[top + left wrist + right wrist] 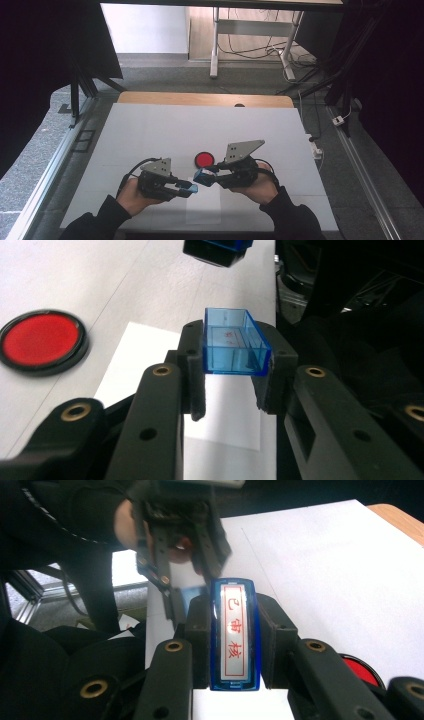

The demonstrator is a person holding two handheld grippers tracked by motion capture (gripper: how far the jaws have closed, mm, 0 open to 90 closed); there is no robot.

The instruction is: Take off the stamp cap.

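Carefully, I held the clear blue plastic cap [234, 342] clamped in the left tool [187, 189] and the blue rectangular stamp [234, 637] clamped in the right tool [202, 176], aligning them squarely.

A white table [150, 130] with a wooden far edge sits on grey carpet [30, 165]. At 12 o'clock, a pale desk frame [216, 45] stands on a light floor with tangled cables [255, 50]. Black curtains [45, 50] hang at 10 and 2 o'clock. Metal rails [360, 165] flank the table.
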